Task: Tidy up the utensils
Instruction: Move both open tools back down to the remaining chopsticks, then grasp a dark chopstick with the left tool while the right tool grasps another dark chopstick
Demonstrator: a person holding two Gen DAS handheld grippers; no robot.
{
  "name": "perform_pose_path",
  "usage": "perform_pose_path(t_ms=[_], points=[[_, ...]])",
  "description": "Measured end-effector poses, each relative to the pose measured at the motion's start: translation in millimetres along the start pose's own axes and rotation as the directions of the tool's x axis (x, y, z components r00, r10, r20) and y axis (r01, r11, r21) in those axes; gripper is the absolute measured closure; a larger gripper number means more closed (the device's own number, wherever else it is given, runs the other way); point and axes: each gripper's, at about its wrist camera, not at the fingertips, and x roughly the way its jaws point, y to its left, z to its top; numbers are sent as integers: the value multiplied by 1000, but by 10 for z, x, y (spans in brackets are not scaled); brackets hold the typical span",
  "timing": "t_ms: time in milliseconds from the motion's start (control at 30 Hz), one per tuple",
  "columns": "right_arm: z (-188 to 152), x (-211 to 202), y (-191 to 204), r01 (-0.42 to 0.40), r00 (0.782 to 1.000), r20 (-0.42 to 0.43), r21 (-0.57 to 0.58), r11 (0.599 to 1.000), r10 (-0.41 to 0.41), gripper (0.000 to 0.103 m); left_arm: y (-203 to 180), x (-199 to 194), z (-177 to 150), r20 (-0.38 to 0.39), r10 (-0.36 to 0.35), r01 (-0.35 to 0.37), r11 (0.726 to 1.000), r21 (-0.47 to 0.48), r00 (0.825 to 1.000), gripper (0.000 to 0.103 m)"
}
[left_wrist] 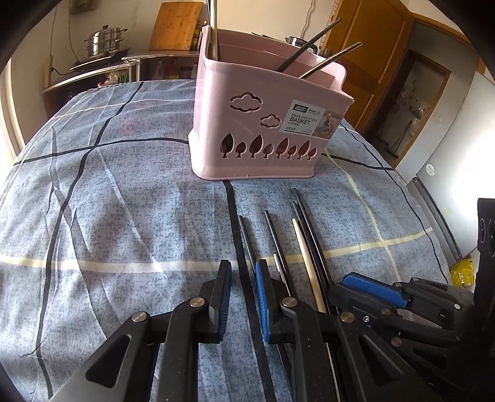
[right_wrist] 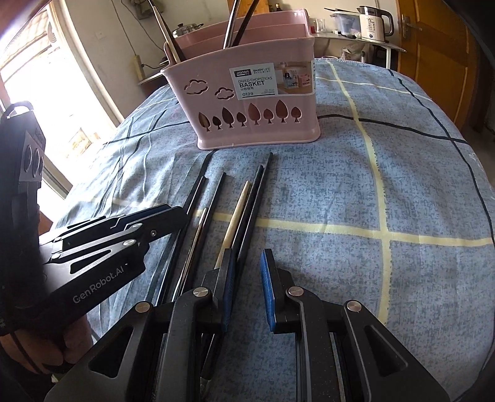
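Observation:
A pink divided chopsticks basket [left_wrist: 263, 123] [right_wrist: 256, 92] stands upright on the blue plaid cloth and holds a few chopsticks. Several loose chopsticks lie side by side on the cloth in front of it: black ones [left_wrist: 304, 216] [right_wrist: 258, 188], a pale wooden one [left_wrist: 304, 256] [right_wrist: 236, 216] and a metal one [right_wrist: 195, 244]. My left gripper [left_wrist: 243, 272] is open and empty, low over the cloth just left of the chopsticks. My right gripper [right_wrist: 247, 263] is open and empty, its left finger over the near ends of the chopsticks. Each gripper shows in the other's view [left_wrist: 371, 287] [right_wrist: 161, 216].
The cloth-covered table [left_wrist: 108, 216] [right_wrist: 402, 185] drops off at left and right. Behind it are a counter with a steel pot [left_wrist: 105, 40], a cutting board [left_wrist: 176, 24], a kettle [right_wrist: 374, 24] and wooden doors [right_wrist: 433, 46].

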Motion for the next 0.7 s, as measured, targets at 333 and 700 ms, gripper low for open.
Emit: perform_pose_path(t_ms=[333,700], points=[[-43,-50,-10,32,999,1,-18,999,-32,85,19,28,55,-10,-4,4,1000,-8,1000,83],[-84,-96,-63,71,997,-19,-40,997,-72,92,20,15,27,-11,24,-23,999,45,1000,96]])
